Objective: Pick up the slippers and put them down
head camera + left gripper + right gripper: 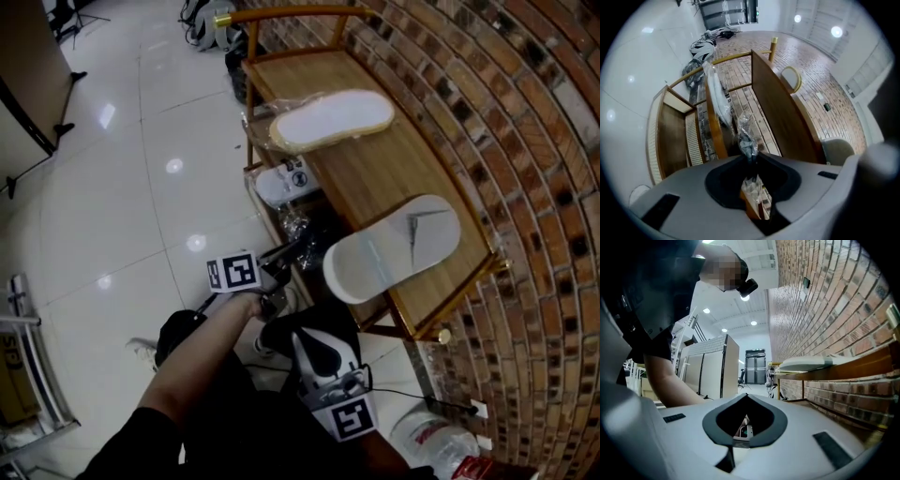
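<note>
Two white slippers lie on the wooden bench (375,178) by the brick wall, a far slipper (330,120) and a near slipper (394,246). A third slipper in a plastic bag (284,183) sits on the lower shelf. My left gripper (281,255) reaches under the bench top and is shut on crinkled clear plastic (746,136); in the left gripper view the gripper (752,157) pinches it, with the bagged slipper (717,96) beyond. My right gripper (305,339) hangs back near my body, and its jaws (744,395) meet on nothing. The near slipper (806,363) shows above it.
The brick wall (525,141) runs along the bench's far side. A plastic bottle (433,442) and a cable lie on the floor at bottom right. Bags (208,21) sit beyond the bench's far end. Glossy white tiles (122,187) spread to the left, with a stand's legs there.
</note>
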Available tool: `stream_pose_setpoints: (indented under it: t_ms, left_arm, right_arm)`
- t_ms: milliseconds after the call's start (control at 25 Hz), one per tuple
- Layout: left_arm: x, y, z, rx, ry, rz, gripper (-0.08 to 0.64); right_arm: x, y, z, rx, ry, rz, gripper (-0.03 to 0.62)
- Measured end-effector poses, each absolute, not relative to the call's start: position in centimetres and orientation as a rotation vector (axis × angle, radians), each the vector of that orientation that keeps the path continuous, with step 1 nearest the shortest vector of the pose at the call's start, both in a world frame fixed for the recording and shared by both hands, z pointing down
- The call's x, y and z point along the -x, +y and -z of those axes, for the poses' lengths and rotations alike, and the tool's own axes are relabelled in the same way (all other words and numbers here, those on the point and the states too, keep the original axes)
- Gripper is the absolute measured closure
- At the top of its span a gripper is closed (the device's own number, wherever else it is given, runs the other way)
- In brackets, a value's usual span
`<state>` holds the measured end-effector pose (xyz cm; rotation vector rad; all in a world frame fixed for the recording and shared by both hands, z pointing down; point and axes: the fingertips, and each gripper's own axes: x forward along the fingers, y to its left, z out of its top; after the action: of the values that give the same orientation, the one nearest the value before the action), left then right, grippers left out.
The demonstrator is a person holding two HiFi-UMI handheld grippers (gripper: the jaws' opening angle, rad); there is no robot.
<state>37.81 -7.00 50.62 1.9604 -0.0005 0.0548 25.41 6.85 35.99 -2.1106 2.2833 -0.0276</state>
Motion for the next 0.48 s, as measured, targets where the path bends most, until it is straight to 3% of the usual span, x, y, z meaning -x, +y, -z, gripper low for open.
stream_pose_setpoints:
  t_ms: [480]
  left_arm:
    - [-25.8,-6.6,-46.7,-1.939,0.013,0.108,0.488]
  right_arm:
    - [-20.1,5.9,-33.7,1.946,2.386,-0.114,0.584]
